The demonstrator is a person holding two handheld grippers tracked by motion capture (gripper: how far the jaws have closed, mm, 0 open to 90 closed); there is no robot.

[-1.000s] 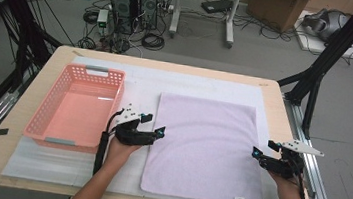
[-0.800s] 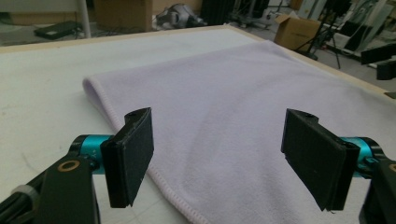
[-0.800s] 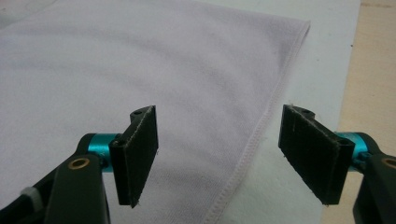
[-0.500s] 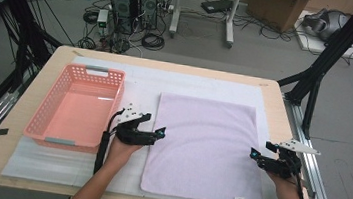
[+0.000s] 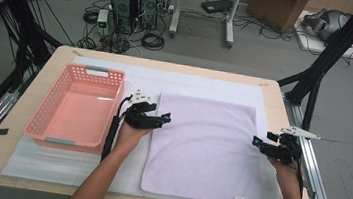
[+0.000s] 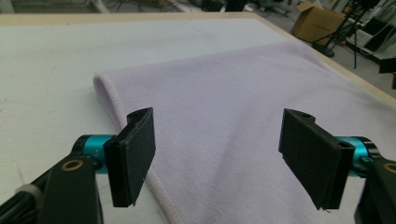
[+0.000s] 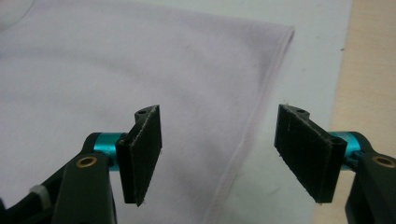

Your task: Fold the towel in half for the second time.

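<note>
**Towel spread flat, with 2 grippers at its side edges**

The lilac towel (image 5: 205, 150) lies flat and rectangular on a white mat (image 5: 81, 166) that covers the wooden table (image 5: 22, 112). Its pile is short and matte, its border a rolled hem, and a small label sits at its near edge. In the left gripper view the far right corner of the towel is cut off by the frame; in the right gripper view its left part runs out of the frame.

The left gripper (image 5: 162, 119) hovers at the towel's left edge, about midway along it. Its jaws have just been closing a little, yet they stand wide apart, with the hem and bare cloth between them and nothing pinched (image 6: 219, 149). Whether the pads graze the cloth cannot be made out.

The right gripper (image 5: 258, 143) is at the towel's right edge, its jaws also just closing slightly but well apart, straddling the hem without clamping it (image 7: 219, 154). All 4 pads are flat black slabs on teal stubs.

Left of the towel, beyond the left gripper, stands a pink plastic basket (image 5: 45, 109) with perforated walls.
</note>
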